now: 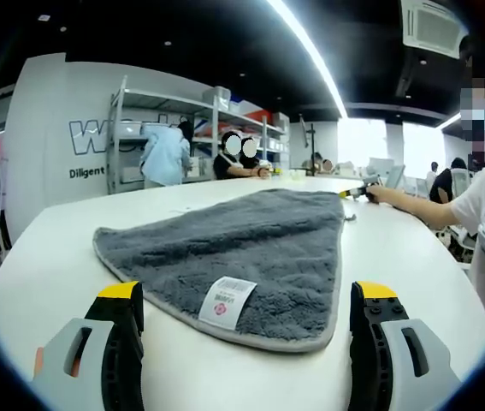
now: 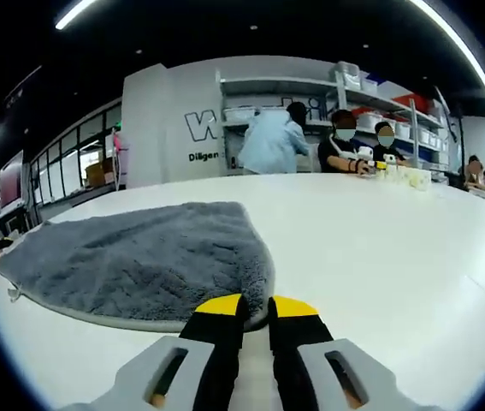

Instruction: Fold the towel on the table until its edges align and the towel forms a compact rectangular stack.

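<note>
Your left gripper point(image 1: 246, 317) gapes wide at the near edge of the grey towel point(image 1: 242, 253), which lies flat on the white table point(image 1: 45, 257), tapering away, while your right gripper point(image 2: 255, 310) is nearly closed, empty.

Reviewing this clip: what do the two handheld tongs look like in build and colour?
Both match. The left tongs have two light grey moulded jaws with slotted cut-outs, black inner faces and yellow caps at the tips. The right tongs show the same grey slotted bodies, black fingers and yellow tips. No cables, printed markings or sleeves are visible on either.
</note>
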A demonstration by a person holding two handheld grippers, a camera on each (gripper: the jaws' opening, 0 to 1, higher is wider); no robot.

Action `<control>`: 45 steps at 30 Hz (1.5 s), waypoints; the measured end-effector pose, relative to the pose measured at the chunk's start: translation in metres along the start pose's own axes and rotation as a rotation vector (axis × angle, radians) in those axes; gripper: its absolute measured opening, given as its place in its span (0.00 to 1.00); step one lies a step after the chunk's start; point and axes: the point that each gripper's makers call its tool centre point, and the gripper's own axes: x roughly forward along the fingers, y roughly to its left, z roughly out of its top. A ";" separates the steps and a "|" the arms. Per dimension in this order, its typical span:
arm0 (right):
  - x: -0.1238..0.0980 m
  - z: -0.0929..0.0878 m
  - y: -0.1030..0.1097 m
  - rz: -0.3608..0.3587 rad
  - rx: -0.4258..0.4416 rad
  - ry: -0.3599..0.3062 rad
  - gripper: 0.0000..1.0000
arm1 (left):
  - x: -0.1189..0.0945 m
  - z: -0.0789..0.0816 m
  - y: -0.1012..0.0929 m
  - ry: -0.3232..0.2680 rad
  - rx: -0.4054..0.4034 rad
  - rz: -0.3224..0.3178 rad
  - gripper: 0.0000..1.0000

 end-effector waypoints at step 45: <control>-0.021 -0.001 -0.052 -0.102 0.159 -0.048 0.05 | 0.001 -0.001 -0.004 0.000 0.001 -0.003 0.99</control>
